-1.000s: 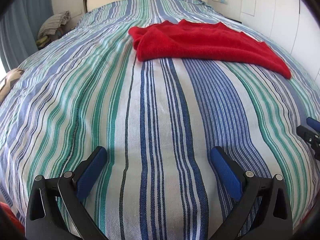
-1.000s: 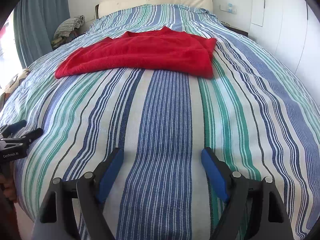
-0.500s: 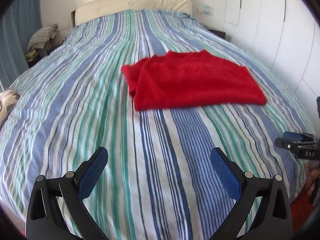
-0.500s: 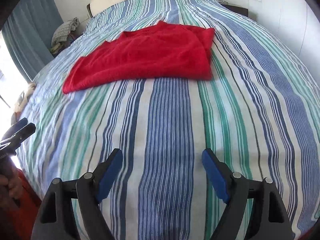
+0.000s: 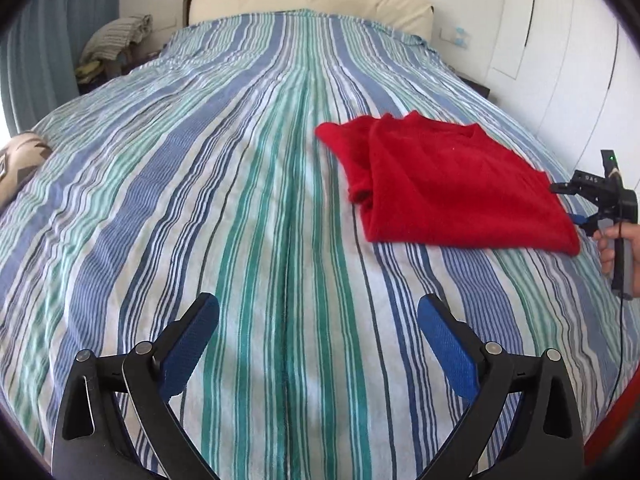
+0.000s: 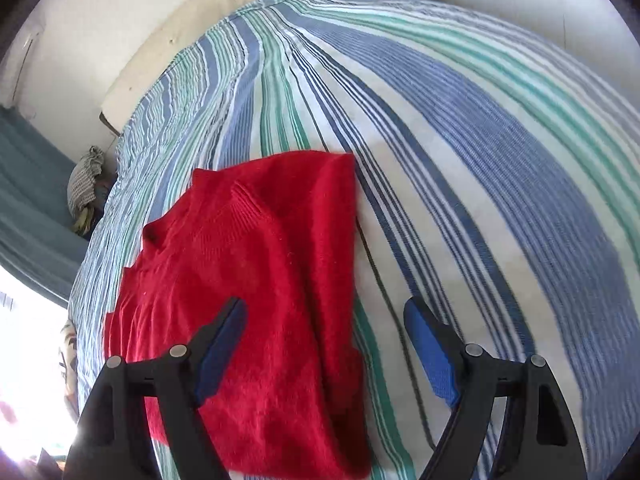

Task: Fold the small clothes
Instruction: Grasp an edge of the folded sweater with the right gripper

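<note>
Hidden or cut off: in the right wrist view the near edge of the red sweater [image 6: 260,300] runs out of the picture at the bottom, and the black arms of the right hand-held gripper [image 6: 324,344] cover part of its near left side. The window glare at the left edge washes out what lies there.
Hard to make out: the pile of cloth [image 5: 116,40] at the far left beside the bed; its pieces cannot be told apart.
Sweater, place: flat on the striped bed cover [image 5: 240,184], on the right half of the bed, about midway between the near edge and the headboard [image 5: 312,0].
Sweater, form: folded into a rough rectangle, one layer lapped over another along its left side in the left wrist view [image 5: 448,184].
Sweater, axis: the long axis probably runs across the stripes of the cover, from left to right; the notch of the neckline lies on the far edge.
Left hand-held gripper [image 5: 318,334]: jaws spread wide, nothing between them, over bare cover, well apart from the sweater.
Right hand-held gripper: jaws spread wide, holding nothing; left finger over the sweater, right finger over the cover just beside the sweater's right edge. In the left wrist view it shows small at the right edge, in a hand [image 5: 612,240].
</note>
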The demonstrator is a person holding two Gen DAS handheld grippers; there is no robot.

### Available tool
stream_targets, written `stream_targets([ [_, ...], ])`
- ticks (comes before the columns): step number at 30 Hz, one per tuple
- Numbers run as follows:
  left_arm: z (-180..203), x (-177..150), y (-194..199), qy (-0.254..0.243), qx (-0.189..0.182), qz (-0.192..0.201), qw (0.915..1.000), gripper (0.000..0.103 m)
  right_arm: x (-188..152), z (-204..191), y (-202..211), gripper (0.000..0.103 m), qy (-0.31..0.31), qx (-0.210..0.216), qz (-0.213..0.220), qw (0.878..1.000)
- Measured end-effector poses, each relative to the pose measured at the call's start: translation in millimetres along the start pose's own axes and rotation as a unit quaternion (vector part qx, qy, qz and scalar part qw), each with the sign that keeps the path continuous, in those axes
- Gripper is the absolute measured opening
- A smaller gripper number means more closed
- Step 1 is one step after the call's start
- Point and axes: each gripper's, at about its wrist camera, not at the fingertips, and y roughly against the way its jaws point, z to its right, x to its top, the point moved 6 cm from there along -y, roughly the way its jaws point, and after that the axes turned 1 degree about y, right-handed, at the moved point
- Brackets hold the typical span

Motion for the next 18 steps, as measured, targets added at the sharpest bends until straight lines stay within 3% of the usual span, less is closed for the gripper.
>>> stream_targets([
  [2, -3.2, 0.1, -5.1, 0.012, -0.004, -0.007, 0.9999, 0.100, 0.3, -3.0, -14.7, 0.061, -0.012, 0.018, -0.007, 1.000],
  [3, -5.0, -0.3, -7.6, 0.016, -0.004, -0.012, 0.9998, 0.100, -0.9, -6.8, -20.4, 0.021, -0.008, 0.014, -0.017, 1.000],
  [4, -6.0, -1.1, -10.6, 0.018, -0.003, -0.019, 0.9997, 0.100, -2.6, -10.2, -21.7, 0.010, -0.009, 0.005, -0.022, 1.000],
  [7, -9.2, -5.0, -14.6, 0.020, 0.007, -0.030, 0.9993, 0.100, 2.5, -35.9, -0.5, 0.009, -0.007, 0.002, 0.000, 1.000],
  [12, -16.9, -7.6, -18.5, 0.038, 0.014, -0.039, 0.9984, 0.100, 2.8, -159.2, 35.5, 0.009, 0.146, 0.020, 0.011, 0.989],
  [15, -22.8, -11.8, -21.2, 0.049, 0.019, -0.045, 0.9976, 0.100, -12.2, -233.8, 21.5, 0.010, 0.205, 0.040, -0.005, 0.978],
  [18, -28.7, -17.7, -25.5, 0.057, 0.029, -0.053, 0.9965, 0.100, -39.8, -280.3, -11.6, 0.010, 0.237, 0.040, -0.003, 0.971],
])
